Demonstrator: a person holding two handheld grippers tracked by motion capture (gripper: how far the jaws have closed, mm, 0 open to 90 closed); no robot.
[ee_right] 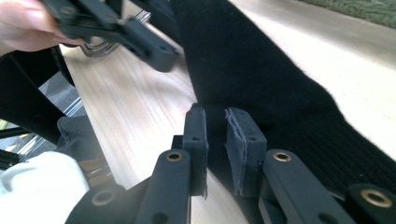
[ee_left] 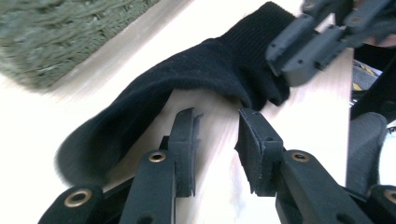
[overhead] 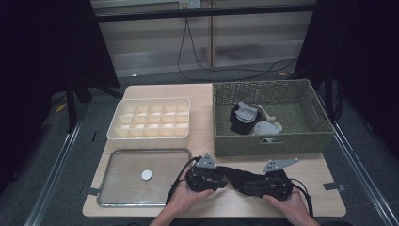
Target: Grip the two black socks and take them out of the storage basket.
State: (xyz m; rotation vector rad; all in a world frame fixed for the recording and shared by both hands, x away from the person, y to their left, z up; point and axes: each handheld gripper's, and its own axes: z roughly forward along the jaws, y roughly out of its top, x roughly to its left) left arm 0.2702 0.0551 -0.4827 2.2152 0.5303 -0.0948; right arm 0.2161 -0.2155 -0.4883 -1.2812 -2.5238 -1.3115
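Observation:
A black sock (overhead: 235,175) lies stretched flat on the wooden table, between the two grippers near the front edge. In the left gripper view the sock (ee_left: 205,65) lies just beyond my left gripper (ee_left: 217,119), whose jaws stand apart over bare wood and hold nothing. My right gripper (ee_right: 215,114) has a narrow gap between its jaws, with the edge of the sock (ee_right: 252,60) in that gap and the pads not pressing on it. From the high view, the left gripper (overhead: 217,178) points right and the right gripper (overhead: 251,184) points left, each in a hand.
A green wicker basket (overhead: 268,141) at the back right holds several grey, black and beige socks (overhead: 249,117). A white compartment box (overhead: 150,120) stands at the back left. In front of it lies a metal tray (overhead: 131,188) with a white disc (overhead: 147,174).

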